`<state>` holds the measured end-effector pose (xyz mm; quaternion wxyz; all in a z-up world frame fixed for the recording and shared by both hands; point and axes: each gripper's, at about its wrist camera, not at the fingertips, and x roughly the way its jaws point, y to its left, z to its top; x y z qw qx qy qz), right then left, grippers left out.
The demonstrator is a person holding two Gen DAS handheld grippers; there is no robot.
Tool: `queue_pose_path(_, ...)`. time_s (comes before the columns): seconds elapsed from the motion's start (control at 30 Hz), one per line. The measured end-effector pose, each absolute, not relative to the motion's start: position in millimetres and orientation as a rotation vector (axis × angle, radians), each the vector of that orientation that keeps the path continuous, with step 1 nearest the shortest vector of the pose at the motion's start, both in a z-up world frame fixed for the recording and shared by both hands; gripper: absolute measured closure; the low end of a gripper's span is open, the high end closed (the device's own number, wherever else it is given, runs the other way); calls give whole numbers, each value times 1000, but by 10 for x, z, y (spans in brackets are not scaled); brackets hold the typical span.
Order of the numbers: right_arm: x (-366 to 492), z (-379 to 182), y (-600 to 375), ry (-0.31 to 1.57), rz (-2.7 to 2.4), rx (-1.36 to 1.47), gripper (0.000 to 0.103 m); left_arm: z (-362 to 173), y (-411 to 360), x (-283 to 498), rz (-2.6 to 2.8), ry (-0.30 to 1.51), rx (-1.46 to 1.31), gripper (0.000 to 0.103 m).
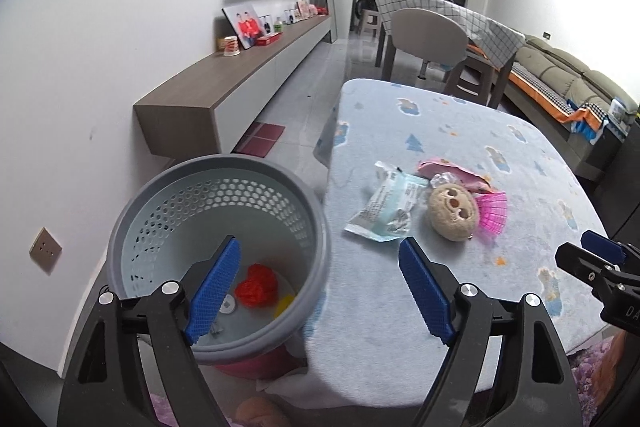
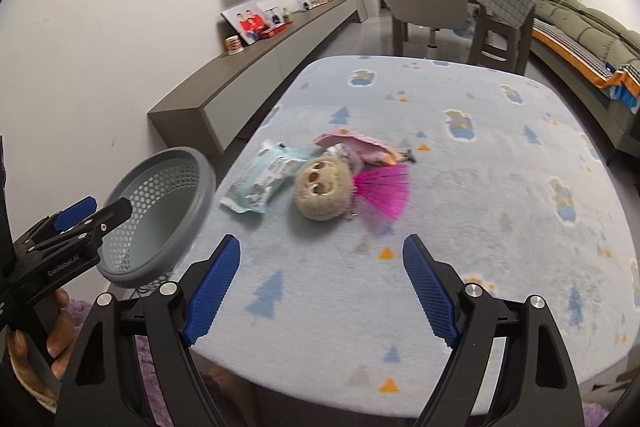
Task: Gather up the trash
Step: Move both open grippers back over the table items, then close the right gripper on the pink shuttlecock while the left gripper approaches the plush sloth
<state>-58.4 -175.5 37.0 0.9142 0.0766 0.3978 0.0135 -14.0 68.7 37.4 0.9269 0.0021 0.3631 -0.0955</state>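
A grey perforated trash bin [image 1: 218,187] stands left of the table [image 1: 500,131], with a red crumpled piece [image 1: 256,285] and a yellow scrap [image 1: 285,306] inside. On the table lie a pale blue wrapper [image 1: 384,203], a pink wrapper [image 1: 452,171], a pink fan [image 1: 493,213] and a beige plush toy [image 1: 453,211]. My left gripper [image 1: 320,287] is open and empty, over the bin's right rim. My right gripper [image 2: 322,285] is open and empty above the table's near part, short of the plush toy [image 2: 322,193], blue wrapper [image 2: 264,181] and bin [image 2: 160,215].
A long low cabinet [image 1: 240,75] runs along the left wall with photos and a cup. A dining table with a chair [image 1: 430,35] stands beyond, and a sofa [image 1: 568,83] at right. A purple rug [image 2: 80,311] lies below.
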Motion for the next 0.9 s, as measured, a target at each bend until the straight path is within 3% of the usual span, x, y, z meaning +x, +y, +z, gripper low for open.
queue_pose_path(0.23,-487,417,-2119,826,8,170,23,460,448,-65,-220,725,22,16)
queue_pose_path(0.9,517,-178,-2505,973,85,184,23,185,-296,697,-237,792,196,15)
